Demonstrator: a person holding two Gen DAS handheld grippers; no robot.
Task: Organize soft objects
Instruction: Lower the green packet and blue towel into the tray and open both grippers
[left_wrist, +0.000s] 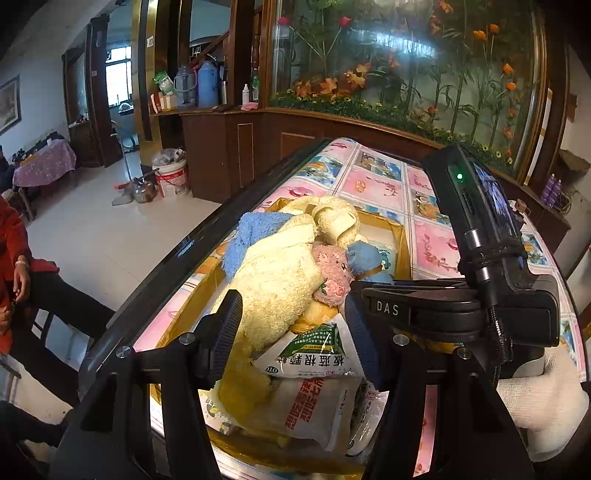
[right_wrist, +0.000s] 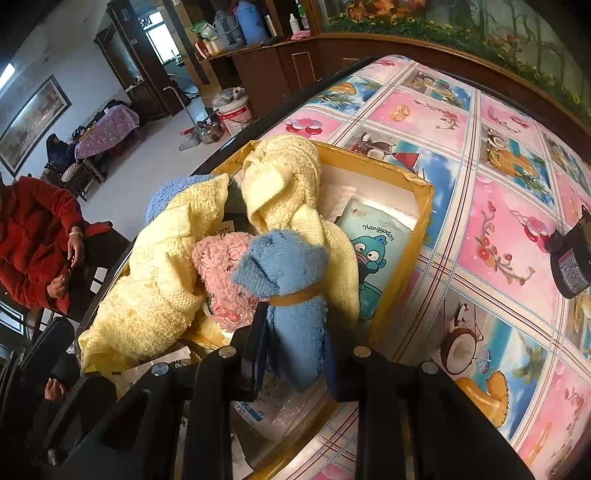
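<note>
Table (right_wrist: 480, 184), cardboard box (right_wrist: 424, 206): right hand-held gripper (right_wrist: 295, 354) pinches upright blue towel roll (right_wrist: 291, 295); left hand-held gripper (left_wrist: 291, 332) spread, flanking yellow towel (left_wrist: 273, 280).

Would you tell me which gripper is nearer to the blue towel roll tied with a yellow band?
Right. The right gripper is closed on the blue towel roll over the cardboard box; the left gripper sits apart, open around the yellow towel.

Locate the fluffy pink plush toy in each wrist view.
Left wrist: fluffy pink plush toy centre, in the cardboard box, beside the yellow towel.
Right wrist: centre-left, behind the blue rolled towel.
Shared landmark: white bucket on the floor.
</note>
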